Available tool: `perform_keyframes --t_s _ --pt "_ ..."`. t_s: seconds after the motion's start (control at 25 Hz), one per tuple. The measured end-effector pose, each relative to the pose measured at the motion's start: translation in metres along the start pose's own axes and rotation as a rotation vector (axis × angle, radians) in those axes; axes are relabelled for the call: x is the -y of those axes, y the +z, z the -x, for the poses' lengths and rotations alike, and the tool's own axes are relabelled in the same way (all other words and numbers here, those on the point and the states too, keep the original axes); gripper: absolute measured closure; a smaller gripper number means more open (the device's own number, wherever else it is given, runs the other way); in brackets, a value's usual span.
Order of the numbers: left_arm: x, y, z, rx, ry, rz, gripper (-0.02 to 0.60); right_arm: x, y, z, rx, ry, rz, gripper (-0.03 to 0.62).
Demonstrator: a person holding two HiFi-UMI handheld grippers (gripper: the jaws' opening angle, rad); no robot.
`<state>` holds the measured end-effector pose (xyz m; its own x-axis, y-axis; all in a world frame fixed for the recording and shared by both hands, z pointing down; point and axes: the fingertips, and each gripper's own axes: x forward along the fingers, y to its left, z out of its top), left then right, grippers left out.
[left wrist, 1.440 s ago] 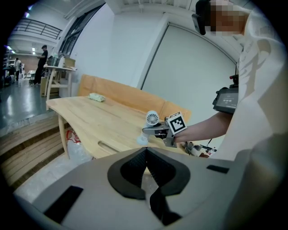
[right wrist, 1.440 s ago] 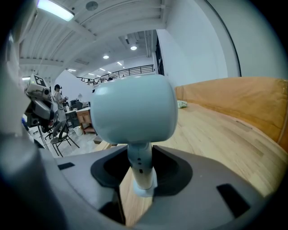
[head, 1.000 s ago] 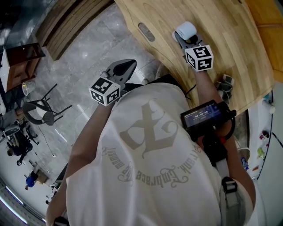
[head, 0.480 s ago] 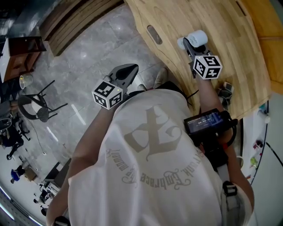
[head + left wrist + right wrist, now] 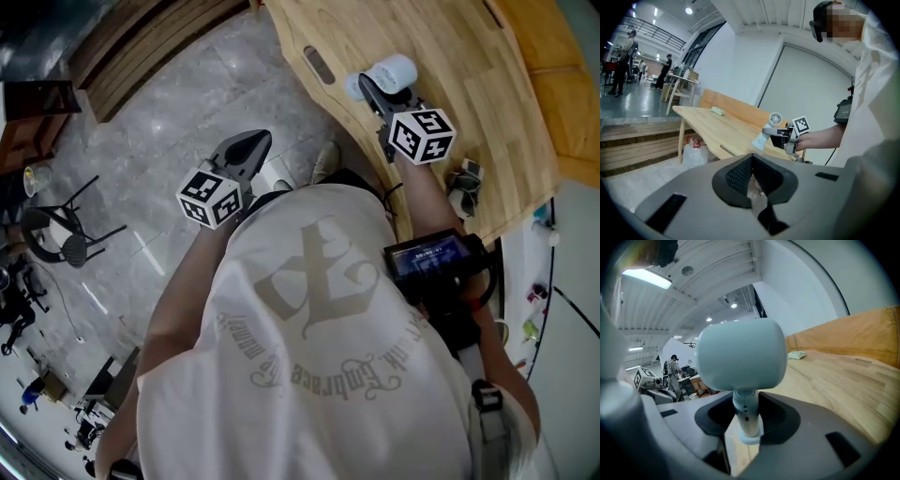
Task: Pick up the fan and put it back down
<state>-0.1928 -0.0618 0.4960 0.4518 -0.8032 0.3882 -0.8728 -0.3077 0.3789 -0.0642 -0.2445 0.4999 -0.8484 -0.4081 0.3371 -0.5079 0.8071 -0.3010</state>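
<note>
Right gripper (image 5: 373, 92) clamps the fan (image 5: 740, 355) by its thin stem near the table (image 5: 469, 56) edge; its top-heavy head could twist loose

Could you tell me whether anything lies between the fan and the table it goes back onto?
Nothing visible does. The right gripper holds the fan by its handle over bare wood of the table. The small dark clutter sits aside, near the table's edge.
</note>
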Motion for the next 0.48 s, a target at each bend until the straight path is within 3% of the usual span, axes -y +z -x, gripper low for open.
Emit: perform_keyframes --t_s 0.2,0.48 --pt "-0.003 -0.006 0.021 0.017 0.010 -0.034 0.572 -0.036 0.009 0.000 0.020 0.042 0.021 0.443" --pt "-0.011 -0.019 0.060 0.048 0.033 -0.006 0.572 -0.093 0.021 0.002 0.058 0.108 0.018 0.443"
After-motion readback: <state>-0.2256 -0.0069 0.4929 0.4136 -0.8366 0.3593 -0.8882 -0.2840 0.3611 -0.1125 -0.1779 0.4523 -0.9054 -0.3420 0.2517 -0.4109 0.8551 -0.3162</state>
